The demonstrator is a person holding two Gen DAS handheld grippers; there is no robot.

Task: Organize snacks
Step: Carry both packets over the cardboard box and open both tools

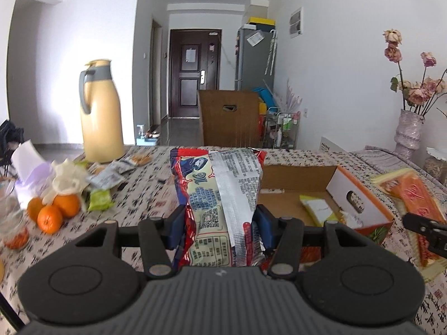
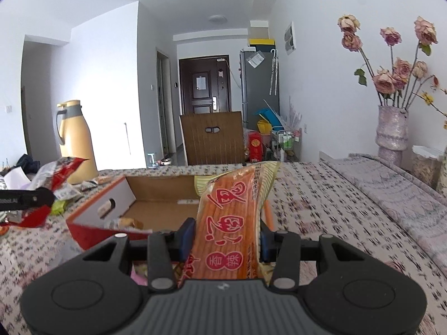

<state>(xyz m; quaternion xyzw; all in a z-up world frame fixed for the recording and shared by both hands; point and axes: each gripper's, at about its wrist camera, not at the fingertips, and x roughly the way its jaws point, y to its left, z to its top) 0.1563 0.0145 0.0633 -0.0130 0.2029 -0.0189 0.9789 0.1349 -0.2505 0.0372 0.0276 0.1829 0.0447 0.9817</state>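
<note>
You've got both tongs loaded: the left gripper [image 1: 220, 231] is clamped on the red-and-silver snack bag [image 1: 223, 195], the right gripper [image 2: 226, 241] on the orange snack pack [image 2: 232, 223], each standing long-axis up. The open cardboard box [image 1: 296, 178] sits between them toward the table's far edge, so I'd guess either drops in forward, the right one looking a bit nearer.

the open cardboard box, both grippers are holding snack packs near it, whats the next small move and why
Probably carry the red and silver foil snack bag in the left gripper forward over the open cardboard box and release it. The box lies just ahead and is mostly bare, and the right gripper is also shut on an orange snack pack.
</note>
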